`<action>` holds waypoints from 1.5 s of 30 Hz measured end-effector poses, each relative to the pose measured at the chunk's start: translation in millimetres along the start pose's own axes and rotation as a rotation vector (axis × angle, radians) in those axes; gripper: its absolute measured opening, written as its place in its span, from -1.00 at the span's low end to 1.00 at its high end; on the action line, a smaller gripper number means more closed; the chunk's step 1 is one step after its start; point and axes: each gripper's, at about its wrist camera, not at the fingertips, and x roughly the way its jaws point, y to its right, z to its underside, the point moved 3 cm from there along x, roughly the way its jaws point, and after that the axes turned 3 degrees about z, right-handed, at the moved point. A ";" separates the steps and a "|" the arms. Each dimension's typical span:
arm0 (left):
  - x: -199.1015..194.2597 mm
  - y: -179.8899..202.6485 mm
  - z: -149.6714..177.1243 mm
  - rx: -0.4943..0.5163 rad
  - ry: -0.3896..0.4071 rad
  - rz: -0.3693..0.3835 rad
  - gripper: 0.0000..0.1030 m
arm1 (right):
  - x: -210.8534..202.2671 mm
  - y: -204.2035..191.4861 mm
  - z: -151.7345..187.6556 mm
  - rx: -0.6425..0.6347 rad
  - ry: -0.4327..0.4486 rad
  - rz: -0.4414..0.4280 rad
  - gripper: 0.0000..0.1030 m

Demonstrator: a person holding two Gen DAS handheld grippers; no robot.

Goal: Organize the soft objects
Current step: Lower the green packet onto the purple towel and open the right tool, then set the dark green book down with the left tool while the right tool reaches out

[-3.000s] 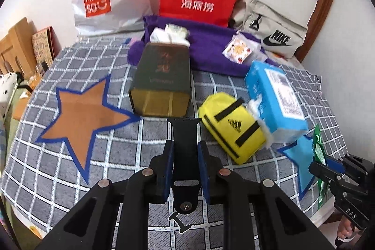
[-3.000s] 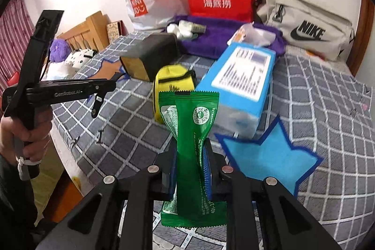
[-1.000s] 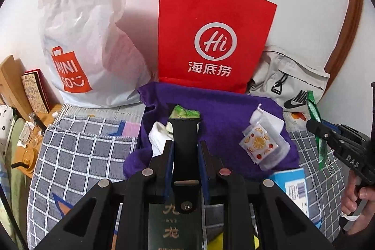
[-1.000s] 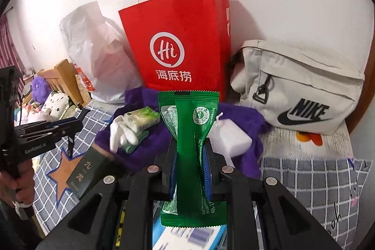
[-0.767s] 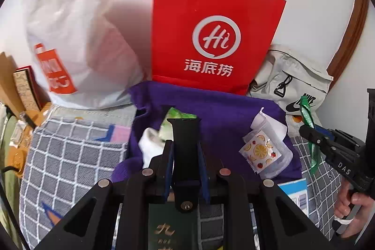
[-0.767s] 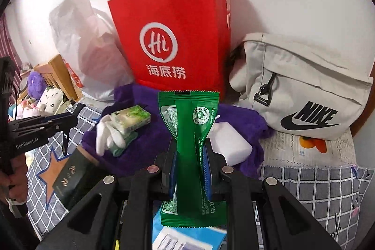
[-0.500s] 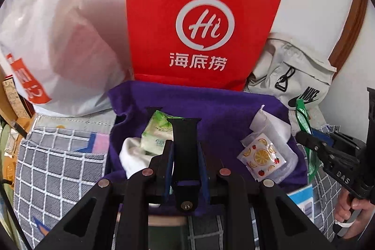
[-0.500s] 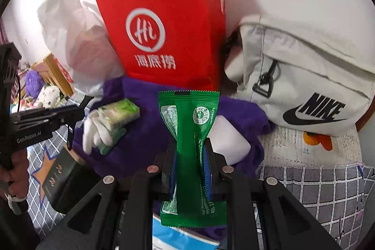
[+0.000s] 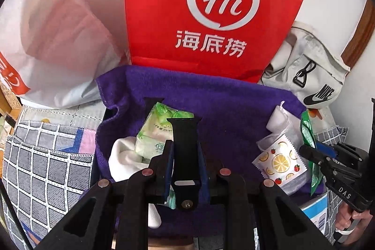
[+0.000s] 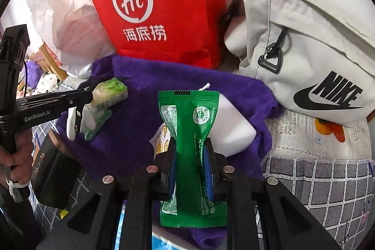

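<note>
Where fingers (image 10: 207,163) pinch, green packet (image 10: 191,132) text hides

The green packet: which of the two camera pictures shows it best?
The right wrist view. There the green packet fills the middle, front face toward the camera, pinched at its waist by the right tool, print and round seal visible. The left wrist view catches it only edge-on at the far right, a thin green strip.
</note>
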 end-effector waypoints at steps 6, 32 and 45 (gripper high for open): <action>2.7 -1.3 0.4 0.002 -0.006 0.003 -0.61 | 6.0 -1.4 -1.5 0.001 -0.001 0.010 -0.53; -37.4 12.4 2.3 0.011 0.041 0.017 -0.11 | -49.8 -17.1 -11.4 0.010 0.124 0.031 0.15; -95.0 -17.8 59.2 0.030 0.023 0.011 0.03 | -96.3 -89.8 56.6 -0.034 0.073 -0.043 0.15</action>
